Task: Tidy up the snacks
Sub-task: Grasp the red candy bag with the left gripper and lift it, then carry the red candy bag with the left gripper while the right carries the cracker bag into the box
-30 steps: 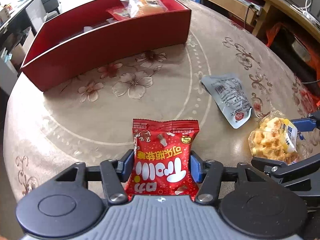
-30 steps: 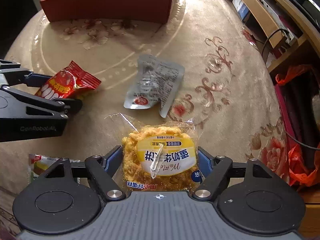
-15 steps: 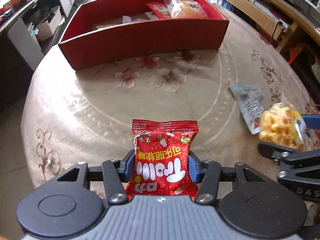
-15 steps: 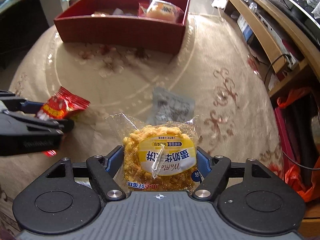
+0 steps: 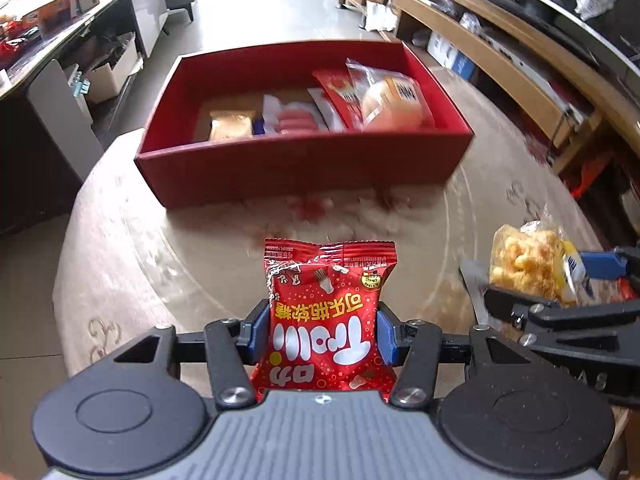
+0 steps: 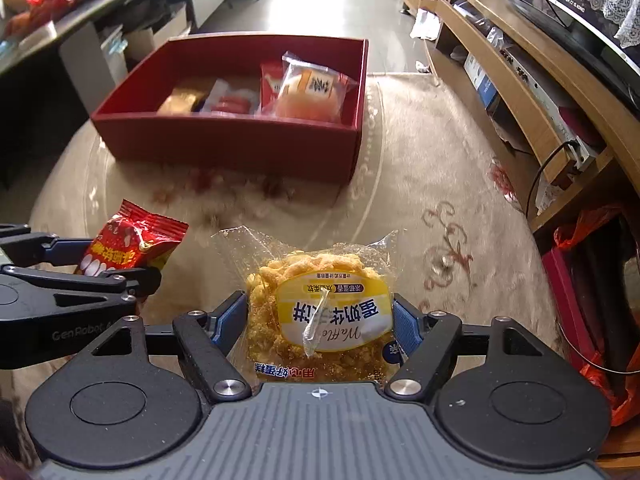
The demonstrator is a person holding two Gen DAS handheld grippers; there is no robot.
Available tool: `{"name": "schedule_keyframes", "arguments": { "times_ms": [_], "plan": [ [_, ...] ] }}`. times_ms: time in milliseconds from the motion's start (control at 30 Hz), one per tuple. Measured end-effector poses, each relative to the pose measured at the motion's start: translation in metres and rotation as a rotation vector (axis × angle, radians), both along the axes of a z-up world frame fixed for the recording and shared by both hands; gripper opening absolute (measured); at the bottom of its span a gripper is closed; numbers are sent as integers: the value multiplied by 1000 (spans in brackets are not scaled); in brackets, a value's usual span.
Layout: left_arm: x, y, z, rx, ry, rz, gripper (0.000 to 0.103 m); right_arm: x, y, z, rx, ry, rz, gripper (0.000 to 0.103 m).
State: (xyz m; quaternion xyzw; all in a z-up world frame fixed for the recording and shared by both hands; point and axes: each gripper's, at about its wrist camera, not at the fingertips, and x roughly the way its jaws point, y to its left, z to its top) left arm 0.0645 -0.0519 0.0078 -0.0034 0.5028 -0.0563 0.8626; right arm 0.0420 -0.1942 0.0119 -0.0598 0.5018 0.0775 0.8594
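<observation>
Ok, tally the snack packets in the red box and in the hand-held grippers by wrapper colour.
Red: 2, held candy packet, boxed red packet
Clear: 2, held waffle pack, boxed bun pack
Gold: 1, gold packet
White: 1, sausage packet
Total: 6

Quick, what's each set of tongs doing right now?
Left tongs: shut on the red candy packet.
Right tongs: shut on the waffle packet.

I can't read the tablecloth (image 5: 132, 240) pattern nr the red box (image 5: 304, 168) front wall: blurred. Box snacks' labels too.
</observation>
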Motion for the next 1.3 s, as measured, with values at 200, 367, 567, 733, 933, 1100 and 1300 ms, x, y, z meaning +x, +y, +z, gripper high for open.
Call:
{"name": "schedule_keyframes", "arguments": {
  "times_ms": [200, 367, 567, 733, 933, 1100, 1300],
  "plan": [
    [13, 7, 10, 2, -26, 32, 48, 14, 10, 6, 4, -27, -5, 79],
    [24, 13, 13, -4, -33, 54, 48, 25, 15, 9, 19, -39, -13, 79],
    [39, 18, 19, 1, -51, 84, 48, 40, 18, 12, 38, -51, -26, 79],
    [52, 23, 24, 1, -67, 105, 48, 53, 22, 15, 56, -65, -39, 79],
    [68, 27, 28, -1, -80, 128, 48, 68, 26, 18, 67, -83, -49, 79],
    [83, 29, 31, -8, -91, 148, 48, 81, 28, 21, 72, -99, -62, 79],
    [101, 31, 32, -6, -103, 170, 47, 97, 29, 22, 84, -112, -67, 78]
  ]
}}
